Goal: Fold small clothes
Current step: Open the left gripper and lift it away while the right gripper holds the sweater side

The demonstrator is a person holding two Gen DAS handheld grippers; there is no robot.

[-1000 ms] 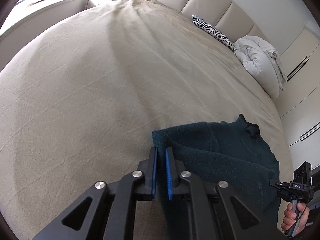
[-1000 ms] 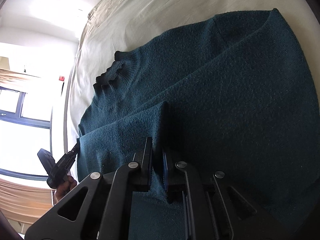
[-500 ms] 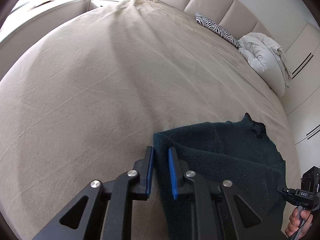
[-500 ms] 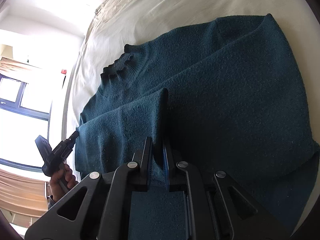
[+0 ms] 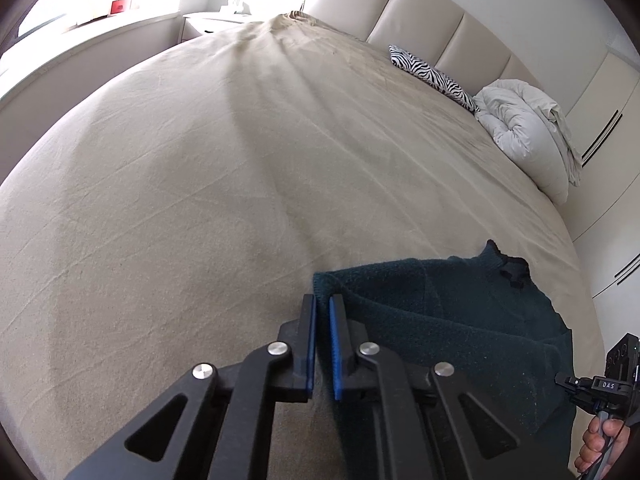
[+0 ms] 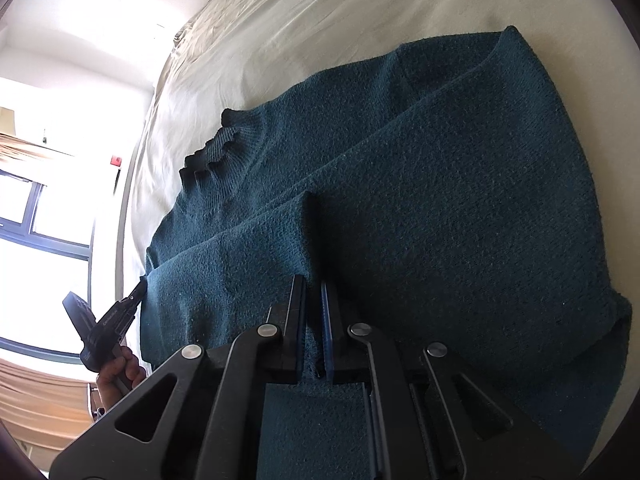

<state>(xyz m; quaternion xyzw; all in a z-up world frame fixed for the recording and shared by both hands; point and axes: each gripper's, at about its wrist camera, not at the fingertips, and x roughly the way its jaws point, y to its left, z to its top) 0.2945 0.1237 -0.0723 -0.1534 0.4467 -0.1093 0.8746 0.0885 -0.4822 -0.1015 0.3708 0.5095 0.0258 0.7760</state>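
The left claw (image 5: 322,322) was pinching the near corner of a dark teal knit sweater (image 5: 452,312), its blue pads nearly together on the fabric edge. The right claw (image 6: 313,312) was likewise pressed together on a raised ridge of the same sweater, gathered between its pads. The sweater lay partly folded near the foot edge of a bed (image 5: 200,168), collar (image 6: 212,152) pointing toward the headboard, one panel doubled over the body. Soft, thick and limp, it would likely sag and drape when lifted, so hems and corners looked the best holds. A zebra-print pillow (image 5: 430,70) and rolled white duvet (image 5: 528,136) sat far off by the headboard.
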